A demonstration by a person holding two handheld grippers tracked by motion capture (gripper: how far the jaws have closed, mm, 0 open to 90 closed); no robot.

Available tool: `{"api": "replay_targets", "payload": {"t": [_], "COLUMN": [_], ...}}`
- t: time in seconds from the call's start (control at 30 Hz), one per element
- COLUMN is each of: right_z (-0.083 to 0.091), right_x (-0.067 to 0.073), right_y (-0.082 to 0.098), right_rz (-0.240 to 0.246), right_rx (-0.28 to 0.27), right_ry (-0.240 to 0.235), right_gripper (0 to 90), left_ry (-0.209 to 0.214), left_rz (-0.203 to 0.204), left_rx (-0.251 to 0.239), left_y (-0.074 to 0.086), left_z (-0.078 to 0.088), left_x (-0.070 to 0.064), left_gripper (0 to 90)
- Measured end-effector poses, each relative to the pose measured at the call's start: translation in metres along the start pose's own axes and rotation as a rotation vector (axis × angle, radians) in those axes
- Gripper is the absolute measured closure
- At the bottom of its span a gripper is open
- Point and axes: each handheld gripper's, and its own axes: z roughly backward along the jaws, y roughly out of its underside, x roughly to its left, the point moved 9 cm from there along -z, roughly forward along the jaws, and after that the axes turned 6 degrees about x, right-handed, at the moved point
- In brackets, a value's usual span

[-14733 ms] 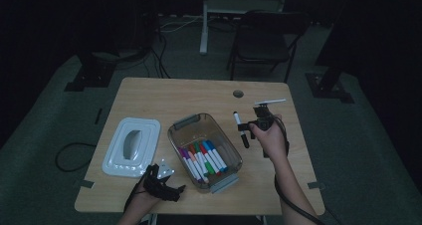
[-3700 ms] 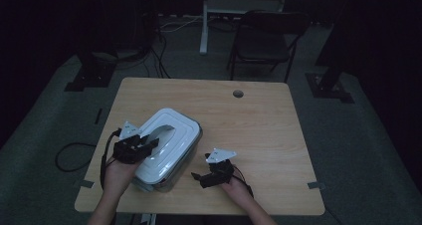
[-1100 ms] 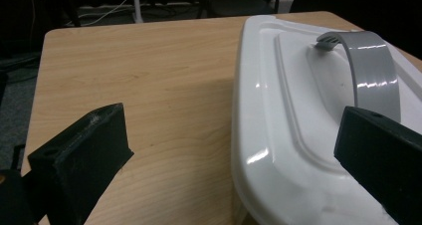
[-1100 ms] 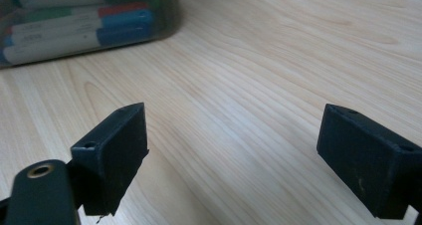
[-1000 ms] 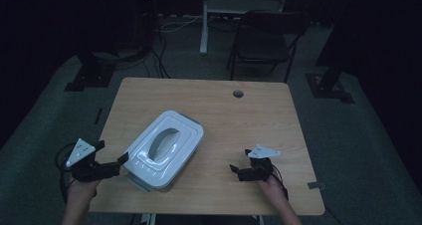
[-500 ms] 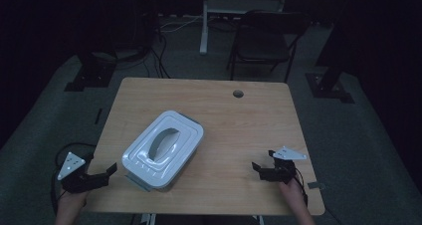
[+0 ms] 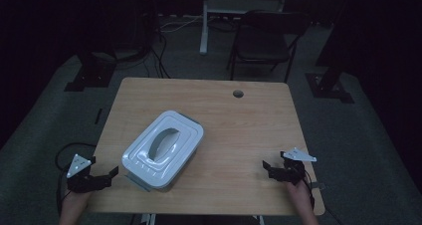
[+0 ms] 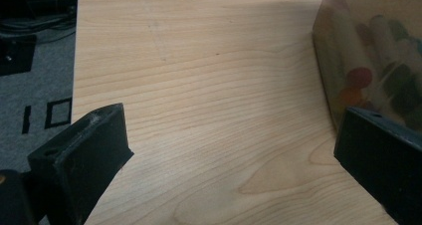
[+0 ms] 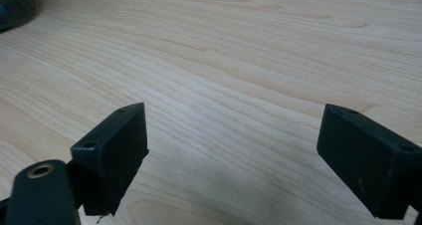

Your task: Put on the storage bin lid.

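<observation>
I see the wooden table [image 7: 239, 115] from above, and on it stands a box [image 7: 164, 150] with a white lid, closed, near the front left corner. The box sits turned at an angle to the table edges. Its lid has a grey handle [image 7: 161, 141] along the middle.

My left gripper [image 7: 104, 177] is at the front left corner of the table, just beside the box and not touching it. Its jaws stand wide apart and hold nothing. In the left gripper view I see the clear wall of the box [image 8: 368, 60] at the right, with coloured markers [image 8: 361, 78] behind it, a little blurred.

My right gripper [image 7: 271, 169] is near the front right corner, well apart from the box. Its jaws are also spread wide, with only bare wood between them. In the right gripper view a small dark part of the box [image 9: 15, 6] shows at the top left corner.

Near the far edge of the table there is a round hole [image 7: 238, 93]. Behind the table a dark chair [image 7: 263, 41] stands on the floor.
</observation>
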Motion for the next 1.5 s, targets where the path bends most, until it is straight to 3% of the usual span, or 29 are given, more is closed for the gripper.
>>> {"api": "replay_targets", "payload": {"t": [0.27, 0.3, 0.47, 0.5, 0.67, 0.7, 0.87, 1.17, 1.5], "right_z": [-0.001, 0.001, 0.004, 0.004, 0.005, 0.006, 0.007, 0.010, 0.009], "right_x": [-0.003, -0.007, -0.013, -0.017, -0.027, -0.032, -0.040, -0.054, -0.057], "right_y": [0.003, 0.005, 0.007, 0.009, 0.015, 0.018, 0.026, 0.033, 0.039], "right_rz": [-0.018, -0.037, -0.071, -0.089, -0.128, -0.152, -0.203, -0.243, -0.253], "right_rx": [0.011, 0.011, 0.010, 0.014, 0.033, 0.048, 0.089, 0.084, 0.140], "right_ry": [0.024, 0.048, 0.076, 0.104, 0.159, 0.191, 0.232, 0.305, 0.320], "right_gripper": [12.2, 12.3, 12.3, 12.3, 12.3, 12.3, 12.3, 12.2, 12.0], "left_ry": [-0.002, -0.005, 0.004, -0.005, -0.024, -0.034, -0.064, -0.091, -0.136], "left_rz": [-0.002, -0.001, 0.019, 0.023, 0.046, 0.056, 0.081, 0.102, 0.064], "left_rx": [0.033, 0.043, 0.067, 0.079, 0.101, 0.107, 0.121, 0.148, 0.221], "left_y": [0.007, 0.009, 0.014, 0.016, 0.020, 0.021, 0.024, 0.028, 0.032], "left_z": [-0.004, -0.005, -0.008, -0.009, -0.012, -0.013, -0.015, -0.019, -0.025], "left_x": [0.000, 0.001, 0.002, 0.003, 0.005, 0.006, 0.010, 0.012, 0.009], "left_gripper": [1.5, 1.5, 1.5, 1.5, 1.5, 1.5, 1.5, 1.5, 1.5]}}
